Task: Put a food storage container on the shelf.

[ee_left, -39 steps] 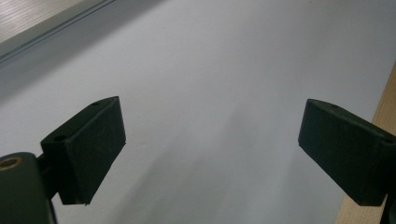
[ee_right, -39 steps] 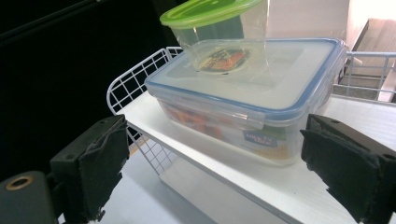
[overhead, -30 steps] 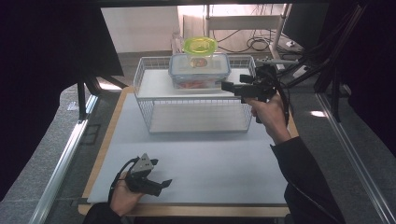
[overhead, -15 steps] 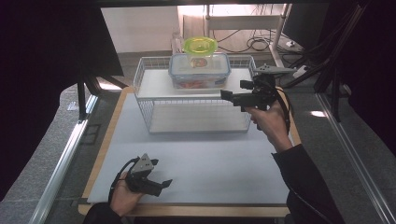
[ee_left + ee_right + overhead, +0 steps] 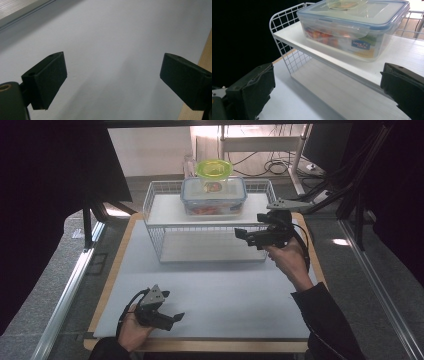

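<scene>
Near the desk's (image 5: 210,290) front left corner, the left tongs (image 5: 172,317) lie low over the bare white top in a hand (image 5: 131,332), jaws spread wide with nothing between them; the left gripper view shows the same pale surface between the two black jaws, with a strip of the wooden edge at its right side. At the middle of the far edge stands a white wire rack (image 5: 157,227) with two white shelves, open toward the person. On its upper shelf (image 5: 167,210) sits a clear box (image 5: 214,197) with a blue-rimmed lid, red and orange contents dim through the wall, and a small yellow-green bowl (image 5: 214,169) rests on the lid. In the right gripper view the box (image 5: 354,30) bears a blue label reading "LOCK LOCK", and the lid's latch flap hangs down the near wall. The right tongs (image 5: 245,236) are held up in the air by the right hand (image 5: 286,257), just in front of the rack's right end and pointing left across it, jaws wide apart and empty. Cables (image 5: 270,165) lie on the floor beyond the desk's far edge.
</scene>
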